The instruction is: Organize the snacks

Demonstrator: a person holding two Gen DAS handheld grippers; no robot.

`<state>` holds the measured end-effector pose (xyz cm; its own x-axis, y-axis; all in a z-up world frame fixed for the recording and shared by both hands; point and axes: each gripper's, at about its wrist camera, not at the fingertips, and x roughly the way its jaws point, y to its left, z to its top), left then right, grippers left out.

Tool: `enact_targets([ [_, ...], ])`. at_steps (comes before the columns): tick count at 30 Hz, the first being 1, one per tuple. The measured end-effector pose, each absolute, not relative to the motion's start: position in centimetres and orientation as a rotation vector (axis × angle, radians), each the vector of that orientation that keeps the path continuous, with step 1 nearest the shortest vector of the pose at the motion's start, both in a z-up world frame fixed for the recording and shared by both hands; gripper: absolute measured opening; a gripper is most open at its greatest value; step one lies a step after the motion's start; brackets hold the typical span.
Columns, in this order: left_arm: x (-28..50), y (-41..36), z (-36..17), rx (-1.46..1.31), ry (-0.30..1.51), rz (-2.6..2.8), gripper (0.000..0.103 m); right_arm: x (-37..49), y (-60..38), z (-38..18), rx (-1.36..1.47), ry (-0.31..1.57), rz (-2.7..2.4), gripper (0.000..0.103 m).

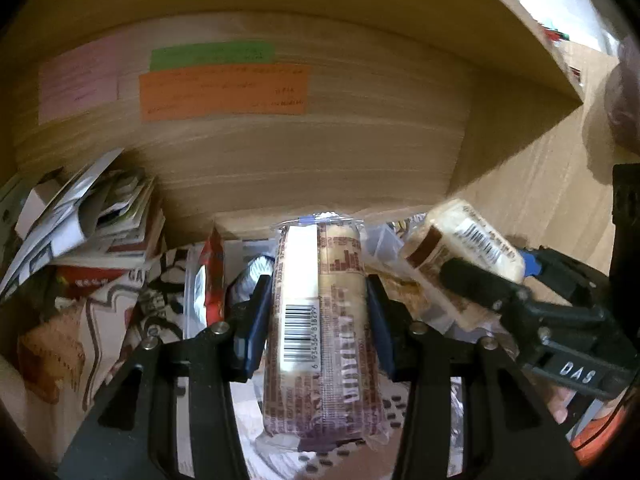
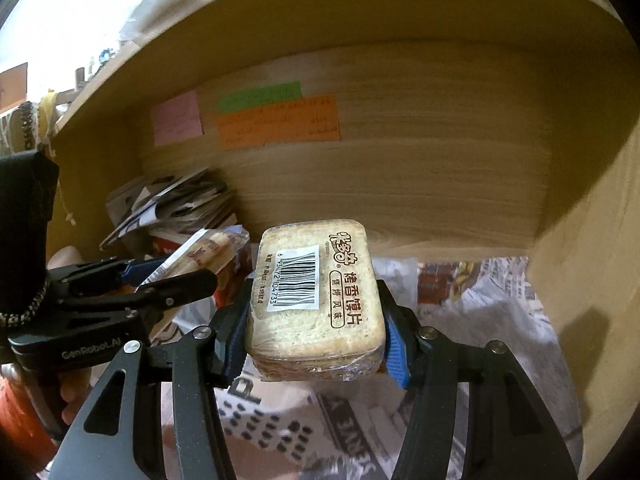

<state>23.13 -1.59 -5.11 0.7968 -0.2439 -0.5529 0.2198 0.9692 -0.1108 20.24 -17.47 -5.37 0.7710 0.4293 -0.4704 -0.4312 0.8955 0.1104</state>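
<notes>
My left gripper [image 1: 318,316] is shut on a long clear-wrapped snack pack [image 1: 320,332] with a barcode, held upright inside a wooden shelf compartment. My right gripper [image 2: 316,332] is shut on a wrapped pack of toasted bread slices [image 2: 316,300] with a barcode label and brown lettering, held above the newspaper-lined shelf floor [image 2: 480,292]. Each gripper shows in the other's view: the right one with its bread pack [image 1: 468,244] at right, the left one with its snack pack [image 2: 204,254] at left.
Sticky notes, pink, green and orange [image 2: 276,120], are on the wooden back wall. A pile of papers and booklets [image 1: 92,220] fills the back left corner. Red and patterned snack bags [image 1: 208,276] lie at left. A side wall [image 2: 592,260] stands at right.
</notes>
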Motion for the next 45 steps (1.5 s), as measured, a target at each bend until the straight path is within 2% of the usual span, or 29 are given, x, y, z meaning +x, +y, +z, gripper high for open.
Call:
enact_targets([
  [14,29.4,-1.3,-8.1,-0.049,0.694,-0.243,0.045,26.2,-15.7,-8.1,-0.021,0.609,0.477,0.052],
  [24,29.7,-1.1,-8.6,-0.06,0.703,-0.247,0.046,26.9,-15.8,-8.7,0.0,0.631,0.488,0.053],
  [42,17.1,-0.2,-1.2,-0.055,0.44,-0.193,0.047,16.2,-19.1,-1.8,0.031,0.402,0.469,0.053],
  [45,14.5,0.0,-0.1,-0.061,0.394,-0.182,0.054,13.9,-19.5,-0.6,0.036,0.357,0.463,0.053],
])
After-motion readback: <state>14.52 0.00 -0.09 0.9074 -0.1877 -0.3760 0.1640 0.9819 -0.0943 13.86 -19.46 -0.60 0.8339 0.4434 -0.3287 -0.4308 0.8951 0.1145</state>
